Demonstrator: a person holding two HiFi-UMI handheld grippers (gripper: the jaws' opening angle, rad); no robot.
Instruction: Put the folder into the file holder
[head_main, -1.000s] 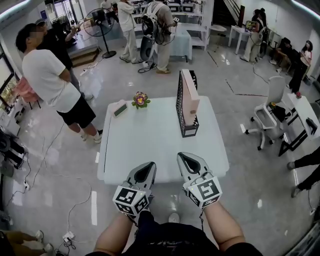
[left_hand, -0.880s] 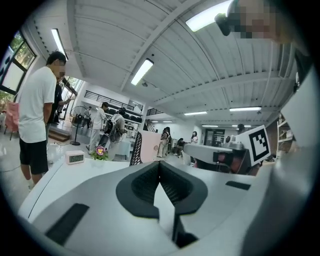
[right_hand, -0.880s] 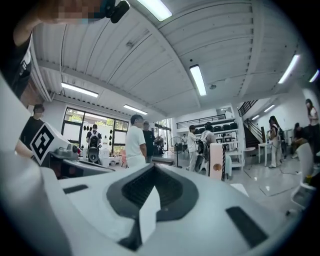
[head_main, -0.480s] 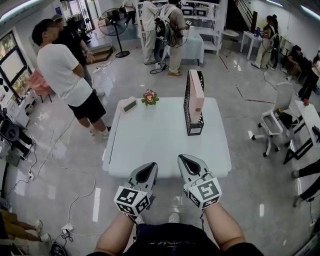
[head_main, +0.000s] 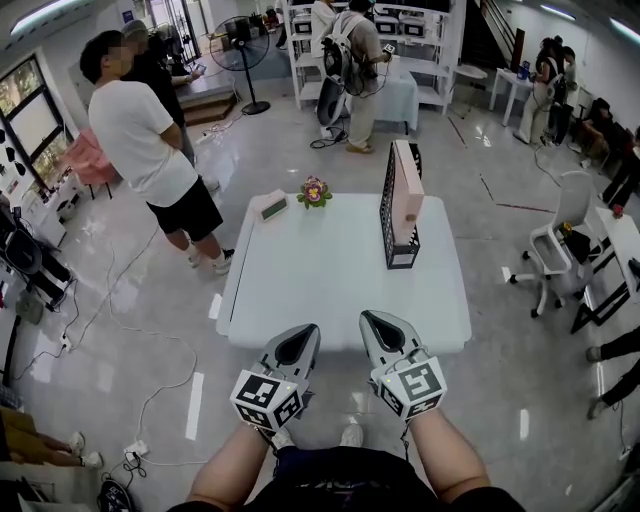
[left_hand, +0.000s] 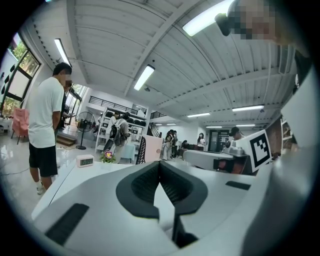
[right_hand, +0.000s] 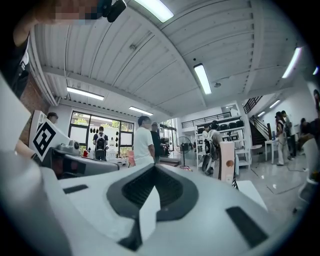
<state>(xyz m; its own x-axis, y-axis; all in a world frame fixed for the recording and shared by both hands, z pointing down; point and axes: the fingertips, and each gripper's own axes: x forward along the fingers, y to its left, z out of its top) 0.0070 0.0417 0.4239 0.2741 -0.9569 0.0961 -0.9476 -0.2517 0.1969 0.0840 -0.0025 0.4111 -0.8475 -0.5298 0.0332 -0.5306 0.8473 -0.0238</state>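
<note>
A pale pink folder (head_main: 407, 192) stands upright inside the black wire file holder (head_main: 391, 215) on the right part of the white table (head_main: 320, 280). In the left gripper view the same folder (left_hand: 152, 149) shows far off, and in the right gripper view it (right_hand: 227, 161) stands at the right. My left gripper (head_main: 303, 335) and right gripper (head_main: 372, 323) hover side by side at the table's near edge, both shut with nothing between the jaws. They are well short of the holder.
A small digital clock (head_main: 273, 206) and a little potted flower (head_main: 314, 190) sit at the table's far left. A person in a white shirt (head_main: 145, 140) stands left of the table. A white office chair (head_main: 556, 240) is to the right, cables trail on the floor at left.
The table, holder and folder have slid down and to the right in the head view. Both grippers stay shut and keep their place at the bottom of the view.
</note>
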